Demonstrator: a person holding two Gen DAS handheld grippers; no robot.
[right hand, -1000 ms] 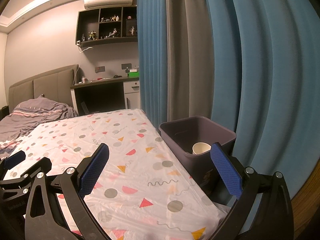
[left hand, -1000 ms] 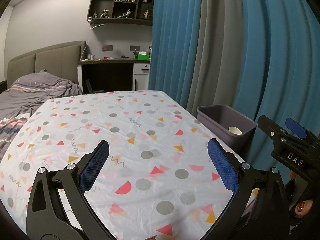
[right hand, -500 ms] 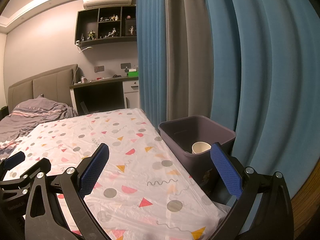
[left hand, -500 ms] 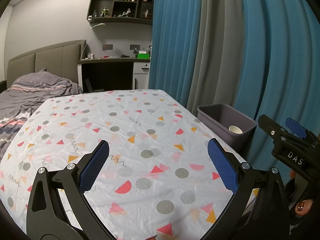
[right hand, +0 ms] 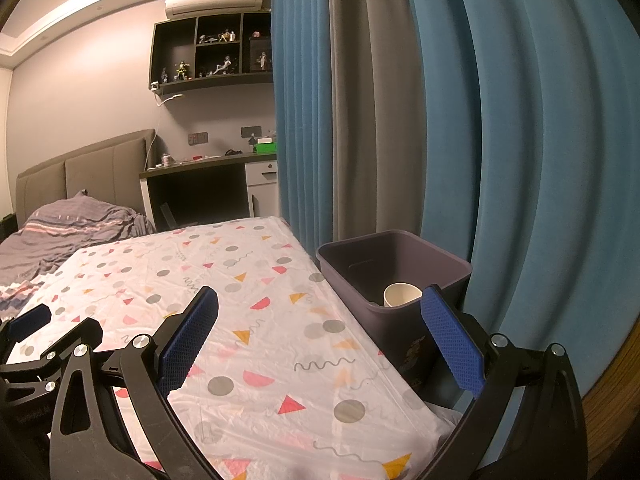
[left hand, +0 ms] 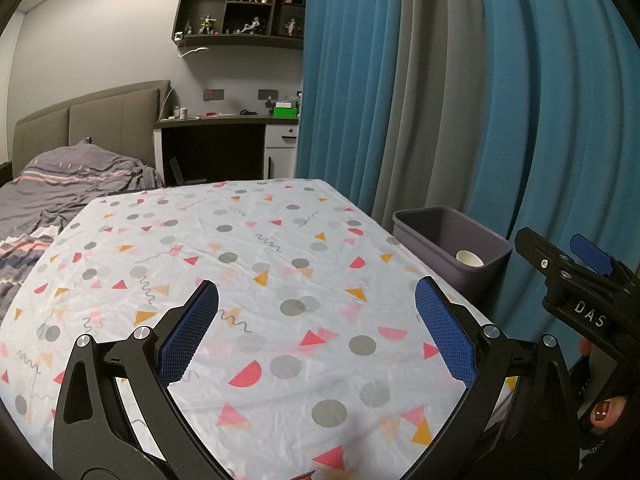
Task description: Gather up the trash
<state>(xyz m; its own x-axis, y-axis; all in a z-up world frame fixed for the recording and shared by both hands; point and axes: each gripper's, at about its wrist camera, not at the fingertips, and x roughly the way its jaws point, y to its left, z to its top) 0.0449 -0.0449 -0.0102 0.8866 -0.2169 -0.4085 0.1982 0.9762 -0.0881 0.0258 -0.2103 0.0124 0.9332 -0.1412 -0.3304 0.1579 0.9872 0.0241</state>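
Observation:
A dark purple bin (right hand: 394,276) stands beside the table's right edge, in front of the curtains; it also shows in the left wrist view (left hand: 452,240). A white paper cup (right hand: 401,294) lies inside it, also seen from the left wrist (left hand: 469,258). My left gripper (left hand: 318,332) is open and empty above the table with the patterned cloth (left hand: 240,264). My right gripper (right hand: 320,336) is open and empty over the table's right edge (right hand: 280,320), close to the bin. The right gripper's body shows at the right of the left wrist view (left hand: 580,292).
Blue and grey curtains (right hand: 440,120) hang close behind the bin. A bed with grey bedding (left hand: 60,192) lies to the left. A desk (left hand: 224,148) and a wall shelf with figurines (left hand: 240,12) stand at the back.

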